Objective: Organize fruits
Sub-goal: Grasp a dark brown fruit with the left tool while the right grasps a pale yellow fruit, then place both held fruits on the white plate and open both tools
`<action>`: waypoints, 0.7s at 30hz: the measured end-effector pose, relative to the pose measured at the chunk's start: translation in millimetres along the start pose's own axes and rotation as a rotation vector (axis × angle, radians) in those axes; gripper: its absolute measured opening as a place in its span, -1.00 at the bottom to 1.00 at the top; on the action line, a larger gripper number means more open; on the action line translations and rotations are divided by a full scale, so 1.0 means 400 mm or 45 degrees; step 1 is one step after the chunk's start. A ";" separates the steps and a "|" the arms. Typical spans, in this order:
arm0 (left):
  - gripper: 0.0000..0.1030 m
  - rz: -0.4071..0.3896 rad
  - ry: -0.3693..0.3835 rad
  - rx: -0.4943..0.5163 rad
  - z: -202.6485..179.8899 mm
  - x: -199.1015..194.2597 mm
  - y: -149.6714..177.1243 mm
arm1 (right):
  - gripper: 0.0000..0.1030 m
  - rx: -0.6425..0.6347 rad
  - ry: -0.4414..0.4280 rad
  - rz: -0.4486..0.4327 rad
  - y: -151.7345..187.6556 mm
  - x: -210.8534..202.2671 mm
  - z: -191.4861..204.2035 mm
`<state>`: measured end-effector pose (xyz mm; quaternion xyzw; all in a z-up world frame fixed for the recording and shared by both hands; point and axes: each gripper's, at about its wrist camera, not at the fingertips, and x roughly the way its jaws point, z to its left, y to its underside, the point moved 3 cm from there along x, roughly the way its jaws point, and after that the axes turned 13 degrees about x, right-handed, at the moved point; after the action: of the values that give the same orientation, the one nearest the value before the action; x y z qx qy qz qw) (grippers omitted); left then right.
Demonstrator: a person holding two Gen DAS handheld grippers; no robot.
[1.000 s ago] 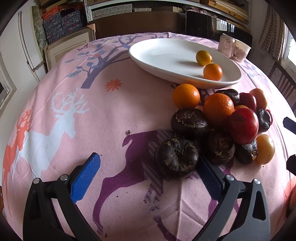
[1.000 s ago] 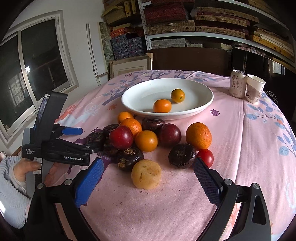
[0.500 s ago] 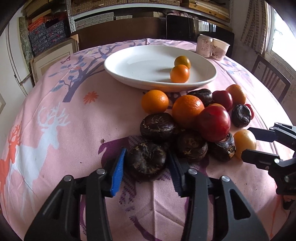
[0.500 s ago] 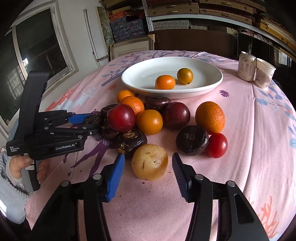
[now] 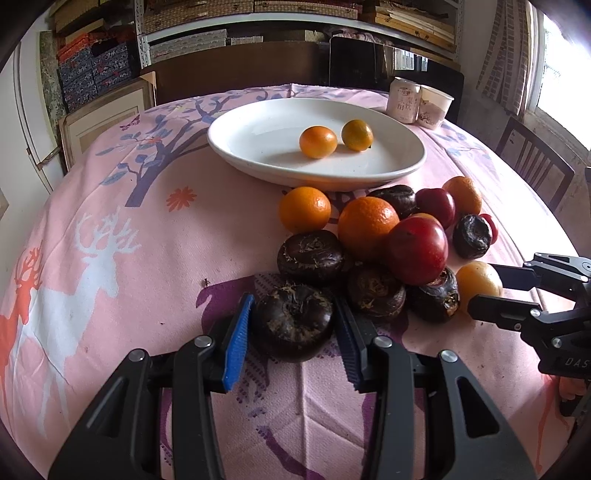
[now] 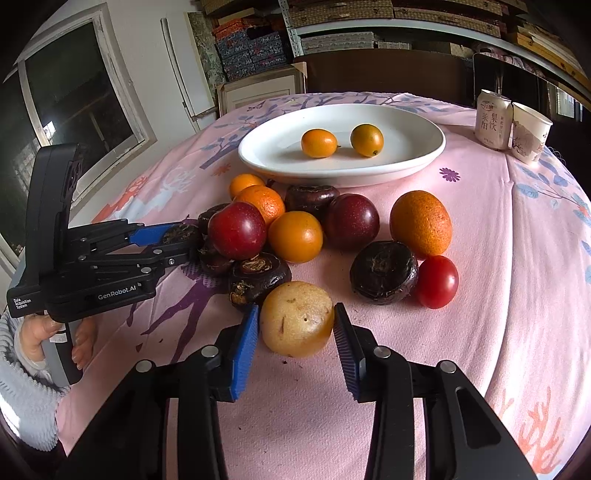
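Two ribbed blue-padded tools (image 5: 293,334) (image 6: 295,332) clamp round fruits.

Daylit window (image 6: 77,99), stacked shelves (image 5: 295,14), and a wooden chair (image 5: 535,166) ring the room.

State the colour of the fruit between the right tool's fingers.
Pale yellow fruit with small brown marks; clearest in the right wrist view.
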<state>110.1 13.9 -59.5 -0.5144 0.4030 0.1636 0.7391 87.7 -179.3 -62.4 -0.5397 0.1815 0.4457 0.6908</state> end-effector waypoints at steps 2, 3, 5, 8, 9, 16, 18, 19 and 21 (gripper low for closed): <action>-0.18 -0.014 -0.003 -0.008 0.003 -0.006 0.000 | -0.21 0.005 -0.009 -0.006 -0.002 -0.004 0.000; -0.18 -0.020 0.000 -0.013 0.004 -0.009 0.000 | -0.21 0.004 -0.012 -0.008 -0.001 -0.006 0.000; -0.18 -0.024 0.011 -0.024 0.008 -0.010 0.000 | -0.21 0.002 -0.012 -0.007 -0.003 -0.005 0.000; -0.18 -0.050 0.005 -0.031 0.011 -0.022 -0.001 | -0.21 0.005 -0.016 -0.017 -0.003 -0.011 -0.002; -0.18 -0.065 0.000 -0.035 0.013 -0.029 -0.002 | -0.21 0.010 -0.022 -0.025 -0.004 -0.015 -0.002; -0.18 -0.141 -0.003 -0.077 0.050 -0.070 -0.074 | -0.21 0.068 -0.093 -0.161 -0.047 -0.084 -0.012; -0.18 -0.154 -0.019 -0.060 0.056 -0.073 -0.124 | -0.21 0.097 -0.110 -0.175 -0.086 -0.100 -0.018; -0.18 -0.159 -0.026 -0.049 0.058 -0.071 -0.150 | -0.21 0.103 -0.104 -0.189 -0.108 -0.105 -0.020; -0.18 -0.169 -0.040 -0.032 0.057 -0.062 -0.198 | -0.21 0.099 -0.073 -0.226 -0.156 -0.110 -0.023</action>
<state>156.4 5.6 12.6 -0.5465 0.3542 0.1274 0.7481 116.8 -207.4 2.9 -0.5135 0.1303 0.3904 0.7530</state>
